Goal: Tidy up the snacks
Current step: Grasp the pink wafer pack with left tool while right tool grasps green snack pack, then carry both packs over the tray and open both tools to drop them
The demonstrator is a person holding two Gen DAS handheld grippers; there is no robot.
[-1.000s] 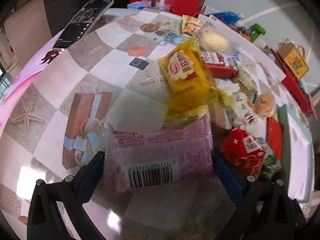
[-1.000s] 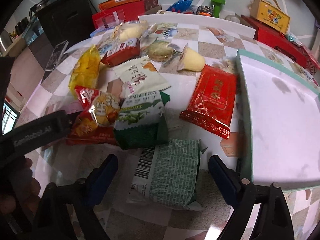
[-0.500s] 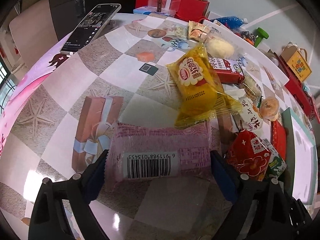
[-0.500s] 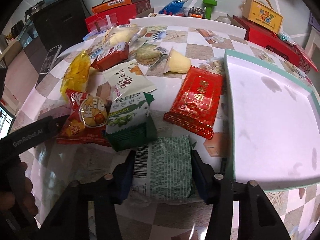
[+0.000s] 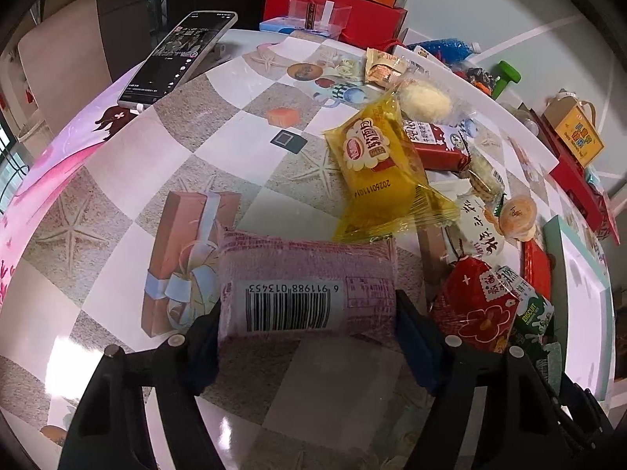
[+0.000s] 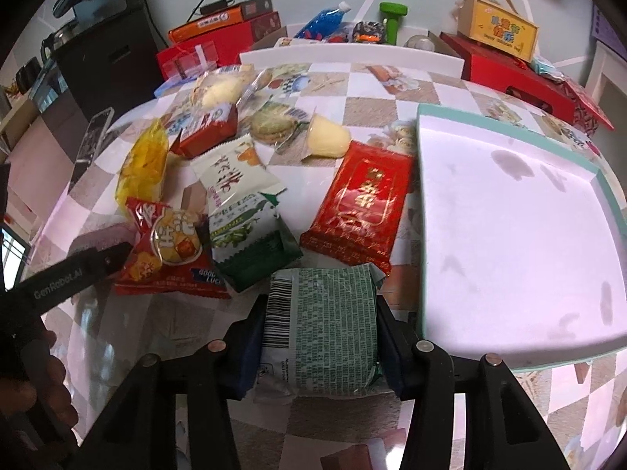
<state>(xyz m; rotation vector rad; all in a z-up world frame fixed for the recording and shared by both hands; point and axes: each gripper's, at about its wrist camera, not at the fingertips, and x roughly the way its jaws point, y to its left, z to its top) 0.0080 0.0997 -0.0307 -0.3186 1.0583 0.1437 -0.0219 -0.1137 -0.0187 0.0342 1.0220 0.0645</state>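
Note:
A pink snack packet (image 5: 305, 274) with a barcode lies crosswise on the patterned table (image 5: 117, 180). My left gripper (image 5: 305, 313) is closing on it, and both blue pads press on its short ends. My right gripper (image 6: 319, 337) is shut on a green printed snack packet (image 6: 325, 313), gripped by its long sides. That packet sits just left of the white tray with a teal rim (image 6: 509, 235). The left gripper's black body (image 6: 70, 274) and a hand (image 6: 31, 384) show at the left edge of the right wrist view.
Loose snacks crowd the table's middle: a yellow bag (image 5: 380, 168), a red-gold packet (image 6: 360, 203), a red bag with a round logo (image 6: 168, 250), a green-white biscuit bag (image 6: 247, 235). A phone (image 5: 176, 55) lies far left. Red boxes (image 6: 521, 74) stand behind.
Both grippers have gone from wide open to closed. The left jaws have come in onto the pink packet's ends, and the right jaws have clamped the green packet.

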